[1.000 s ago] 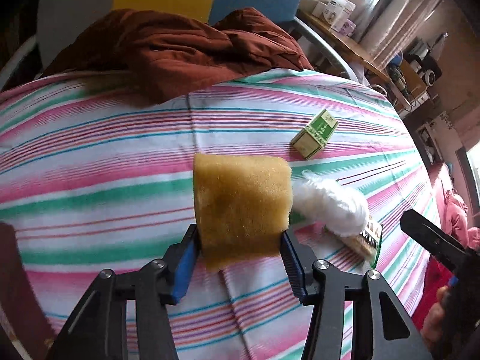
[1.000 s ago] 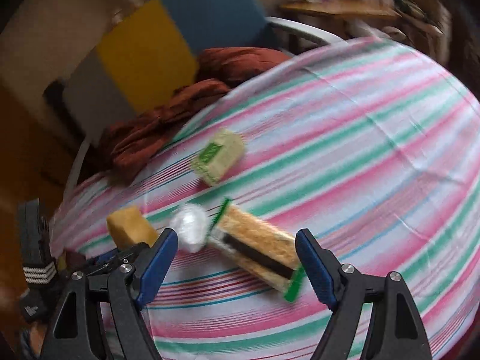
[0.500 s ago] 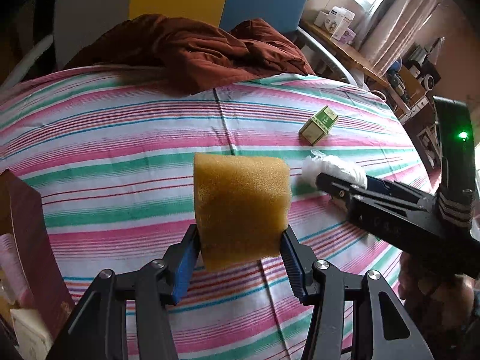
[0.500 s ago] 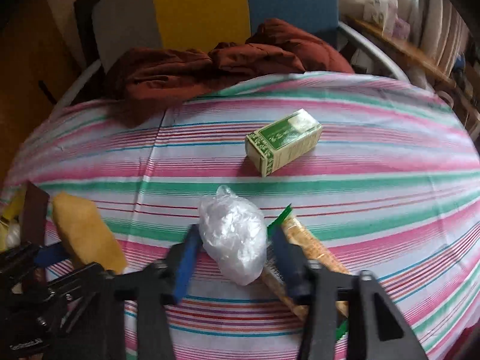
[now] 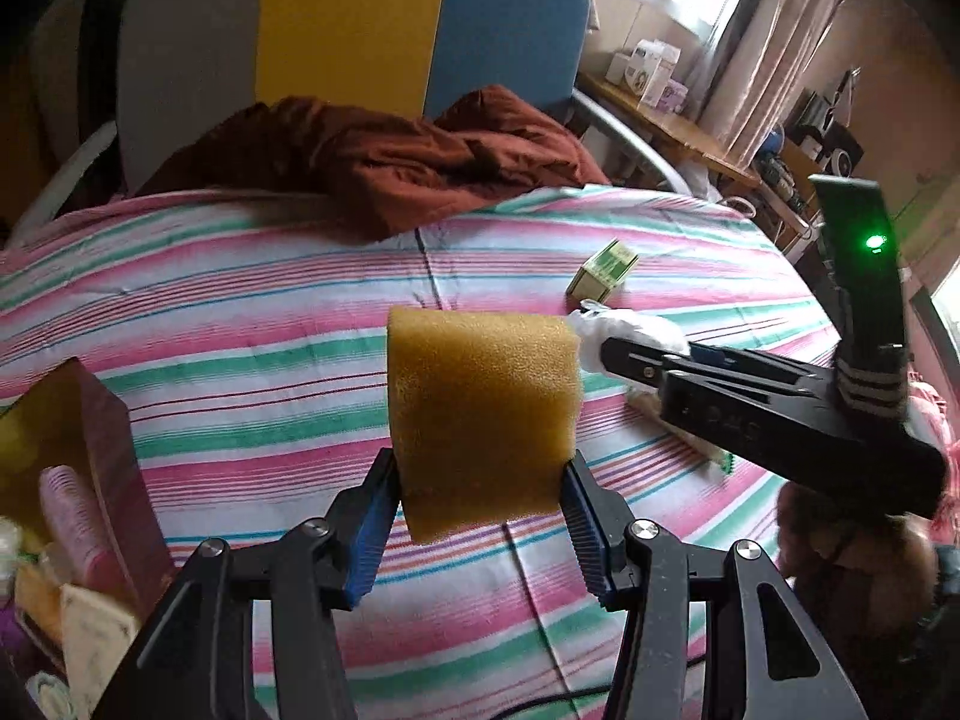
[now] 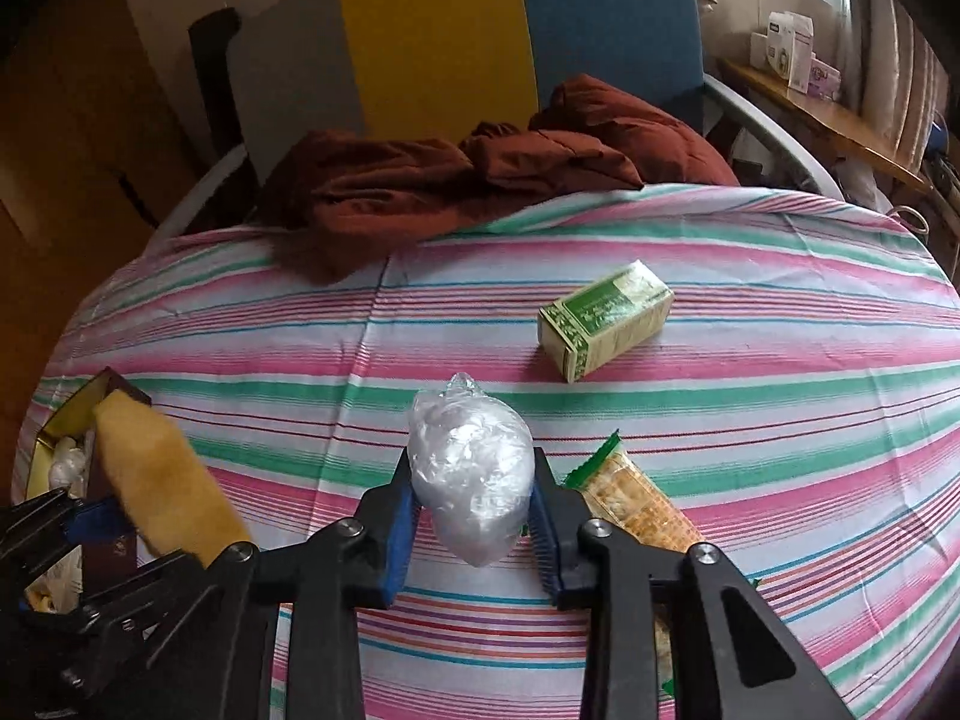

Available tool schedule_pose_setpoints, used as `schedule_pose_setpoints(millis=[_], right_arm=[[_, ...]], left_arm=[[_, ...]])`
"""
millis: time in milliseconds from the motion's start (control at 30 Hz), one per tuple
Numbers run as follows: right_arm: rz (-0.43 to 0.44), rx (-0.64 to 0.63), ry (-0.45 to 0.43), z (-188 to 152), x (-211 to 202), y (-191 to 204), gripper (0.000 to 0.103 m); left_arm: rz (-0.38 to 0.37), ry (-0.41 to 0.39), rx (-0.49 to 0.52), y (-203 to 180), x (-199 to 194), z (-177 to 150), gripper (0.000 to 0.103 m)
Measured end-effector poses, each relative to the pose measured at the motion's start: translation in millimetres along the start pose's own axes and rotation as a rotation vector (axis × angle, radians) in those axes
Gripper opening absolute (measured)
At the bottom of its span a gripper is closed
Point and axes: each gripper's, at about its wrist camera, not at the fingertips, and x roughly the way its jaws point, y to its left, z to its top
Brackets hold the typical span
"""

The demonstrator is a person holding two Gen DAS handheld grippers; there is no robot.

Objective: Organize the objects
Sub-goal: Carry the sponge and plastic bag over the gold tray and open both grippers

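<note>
My left gripper [image 5: 480,522] is shut on a yellow sponge [image 5: 483,420], held above the striped tablecloth [image 5: 240,312]; the same sponge [image 6: 162,480] shows at the left of the right wrist view. My right gripper [image 6: 471,516] is shut on a small clear plastic bag [image 6: 474,468], both blue pads pressing its sides. In the left wrist view that bag [image 5: 630,324] peeks out beyond the right gripper's black body. A green-and-cream carton [image 6: 606,318] lies on the cloth further back. A long snack packet [image 6: 636,504] lies just right of the right gripper.
An open dark-red box [image 6: 96,420] with several small items stands at the table's left edge. A rust-brown garment [image 6: 480,174] is heaped at the far edge against a grey, yellow and blue chair [image 6: 432,42]. A wooden shelf with boxes [image 5: 654,72] runs along the right wall.
The right gripper swung over the plastic bag and closed on it. The left gripper with the sponge drew back and up, bringing the box at the left into view.
</note>
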Motion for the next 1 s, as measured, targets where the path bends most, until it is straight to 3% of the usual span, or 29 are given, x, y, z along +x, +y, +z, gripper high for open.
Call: schedule_pose_setpoints(millis=[267, 567, 1000], right_arm=[[0.028, -0.017, -0.024, -2, -8, 6, 0.032], [0.04, -0.05, -0.032, -6, -12, 15, 0.032], [0.097, -0.065, 0.009, -15, -13, 34, 0.032]], left_arm=[[0.013, -0.107, 0.0, -3, -55, -6, 0.054], [0.089, -0.242, 0.027, 3, -108, -18, 0.054], [0.138, -0.267, -0.005, 35, -138, -50, 0.054]])
